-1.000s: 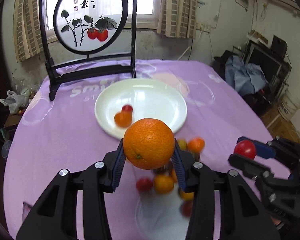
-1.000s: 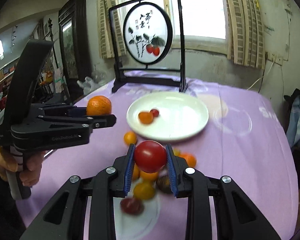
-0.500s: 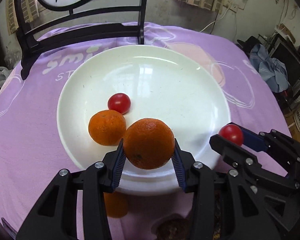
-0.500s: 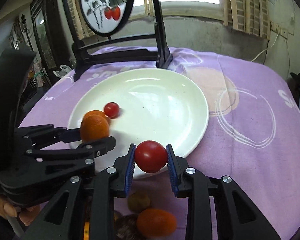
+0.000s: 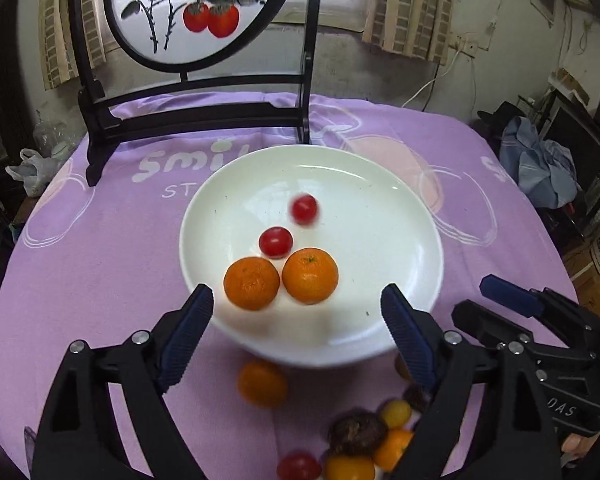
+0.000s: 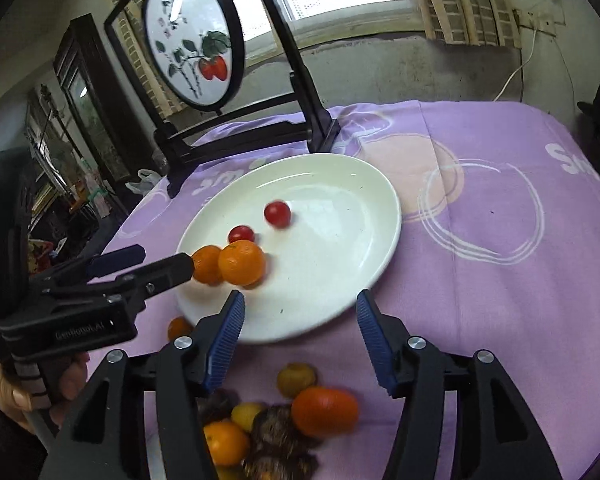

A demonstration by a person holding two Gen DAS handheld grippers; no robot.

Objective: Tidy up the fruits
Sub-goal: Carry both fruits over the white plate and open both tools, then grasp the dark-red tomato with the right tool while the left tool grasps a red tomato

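Observation:
A white plate [image 5: 420, 216] [image 6: 372, 208] on the purple cloth holds two oranges [image 5: 309, 275] [image 6: 242, 262] side by side and two red tomatoes. One tomato [image 5: 275, 242] rests by the oranges. The other tomato [image 5: 304, 209] [image 6: 277, 213] is blurred, farther in. My left gripper [image 5: 296, 296] [image 6: 162, 258] hovers at the plate's near rim, its jaws opening, pads touching nothing. My right gripper [image 6: 300, 300] [image 5: 476, 296] stands at the rim to the right, jaws also opening, nothing between them.
A pile of loose fruit [image 6: 324, 410] lies on the cloth below the grippers, and one orange [image 5: 262, 384] sits alone by the plate. A black-framed round painted screen [image 5: 188, 12] stands behind the plate. A hand [image 6: 4, 392] grips the left handle.
Both grippers came down over the plate and let go: the orange left the left jaws and the tomato left the right jaws. Both fruits now lie on the plate.

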